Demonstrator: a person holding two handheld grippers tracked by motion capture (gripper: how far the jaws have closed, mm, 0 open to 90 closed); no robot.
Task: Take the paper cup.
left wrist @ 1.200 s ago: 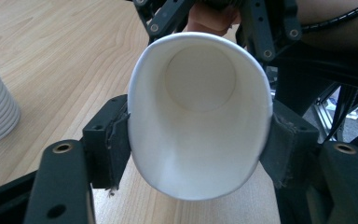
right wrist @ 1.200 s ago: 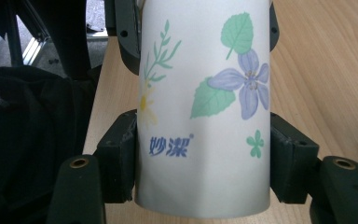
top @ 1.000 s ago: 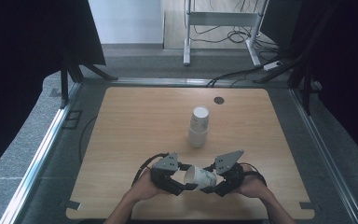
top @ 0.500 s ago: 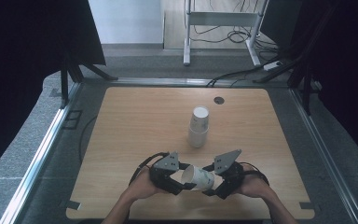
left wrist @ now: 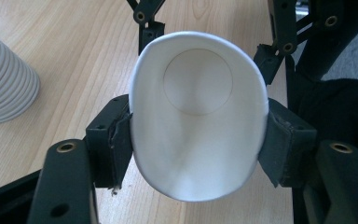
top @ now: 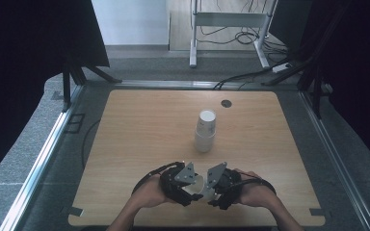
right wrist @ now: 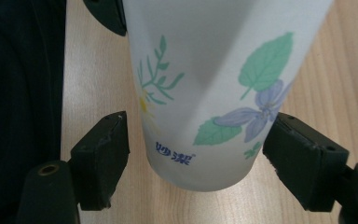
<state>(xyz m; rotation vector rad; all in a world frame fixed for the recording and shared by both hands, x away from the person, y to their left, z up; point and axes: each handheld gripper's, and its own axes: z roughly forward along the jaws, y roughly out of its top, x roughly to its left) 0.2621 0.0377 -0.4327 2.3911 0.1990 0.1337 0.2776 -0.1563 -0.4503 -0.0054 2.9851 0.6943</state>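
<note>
Left gripper had its pads clamped on the rim of a white paper cup, squeezing the mouth into an oval, so I could look straight down inside to the round bottom. From my seat the right gripper sat around the same cup's base end, printed with green leaves and a violet flower; its jaws had just been closing a little, yet I saw a gap at the left pad, while the right pad sat just beside the wall, and I could not tell whether it touched. In the high view both grippers met at the cup, near the table's front edge, with the stack of cups standing farther back.
</note>
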